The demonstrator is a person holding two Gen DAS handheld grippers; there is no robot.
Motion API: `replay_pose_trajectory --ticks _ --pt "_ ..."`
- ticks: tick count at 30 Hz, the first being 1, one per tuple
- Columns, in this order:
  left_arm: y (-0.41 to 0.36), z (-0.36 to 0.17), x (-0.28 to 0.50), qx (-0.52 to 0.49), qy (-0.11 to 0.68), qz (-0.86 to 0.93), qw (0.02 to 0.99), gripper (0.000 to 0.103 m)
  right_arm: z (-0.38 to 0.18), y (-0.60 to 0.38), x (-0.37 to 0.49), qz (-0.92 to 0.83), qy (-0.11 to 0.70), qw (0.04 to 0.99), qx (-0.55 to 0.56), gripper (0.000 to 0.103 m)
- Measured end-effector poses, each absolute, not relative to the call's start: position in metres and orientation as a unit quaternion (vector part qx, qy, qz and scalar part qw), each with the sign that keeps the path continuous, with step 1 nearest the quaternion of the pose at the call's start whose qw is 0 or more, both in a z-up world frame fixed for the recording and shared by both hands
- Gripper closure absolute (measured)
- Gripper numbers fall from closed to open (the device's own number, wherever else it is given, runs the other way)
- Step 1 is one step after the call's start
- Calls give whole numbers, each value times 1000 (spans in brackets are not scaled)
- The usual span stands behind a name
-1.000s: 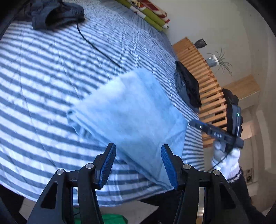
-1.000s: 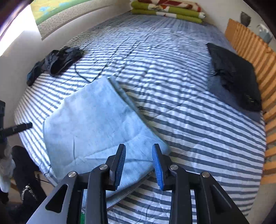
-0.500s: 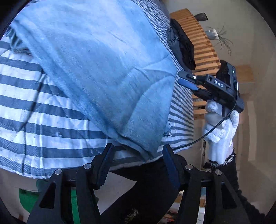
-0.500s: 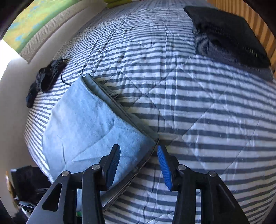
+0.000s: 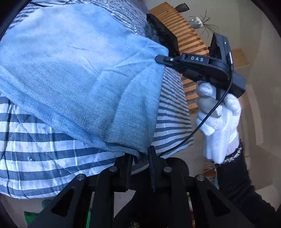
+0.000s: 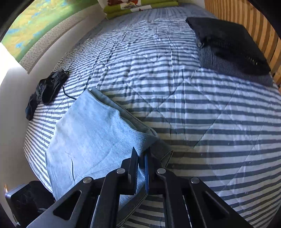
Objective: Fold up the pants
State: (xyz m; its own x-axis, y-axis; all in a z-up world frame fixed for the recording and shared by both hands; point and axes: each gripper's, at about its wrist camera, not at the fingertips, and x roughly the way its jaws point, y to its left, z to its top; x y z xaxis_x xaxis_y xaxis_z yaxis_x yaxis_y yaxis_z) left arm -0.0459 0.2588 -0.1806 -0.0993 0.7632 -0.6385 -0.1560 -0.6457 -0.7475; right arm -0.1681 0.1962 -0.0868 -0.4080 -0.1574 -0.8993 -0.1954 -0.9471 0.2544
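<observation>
Light blue denim pants (image 5: pixel 79 73) lie partly folded on a blue-and-white striped bed cover (image 5: pixel 35 154), near its front edge. My left gripper (image 5: pixel 140 157) is shut on the near corner of the pants, which hangs over the bed edge. In the right wrist view the pants (image 6: pixel 91 136) stretch away to the left, and my right gripper (image 6: pixel 141 161) is shut on their other near corner. The left wrist view also shows the right gripper (image 5: pixel 168 60) from the side, pinching the cloth, held by a white-gloved hand (image 5: pixel 219 119).
A folded black garment (image 6: pixel 226 45) rests on a striped pillow at the far right by a wooden slatted headboard (image 6: pixel 263 35). A dark bundle with a cord (image 6: pixel 43 91) lies at the left edge. Green and red folded blankets (image 6: pixel 140 7) sit at the far end.
Both grippers have dropped to the near edge of the pants and gone from open to shut on its two corners.
</observation>
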Motion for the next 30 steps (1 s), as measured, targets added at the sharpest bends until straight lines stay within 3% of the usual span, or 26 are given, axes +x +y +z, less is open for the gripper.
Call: replay_pose_trajectory --ticks 2,5,7,10,14,20,26,28,30 --pt "264 -199 -45 -624 -256 666 319 58 -106 194 -174 804 134 13 -579 96" --pt "244 -194 -36 -614 -273 675 303 57 -120 193 -177 777 82 25 -624 85" --pt "220 -180 -32 -590 -275 709 273 53 -98 197 -179 797 69 16 -599 85" --pt "180 -169 -31 -552 -323 745 193 35 -60 191 -193 837 62 -30 -543 75" --pt "141 -175 -46 -525 -383 754 94 29 -47 149 -232 858 23 -135 -496 36" --pt "125 -204 -70 -525 -442 726 41 29 -94 106 -295 816 -29 -171 -552 36" --pt "124 -210 -94 -504 -456 732 45 30 -140 101 -330 784 -21 -203 -587 36" --pt "124 -211 -98 -500 -462 731 47 36 -156 104 -340 763 14 -232 -603 36" --pt "127 -210 -102 -503 -449 737 51 57 -166 110 -346 755 60 -249 -603 36"
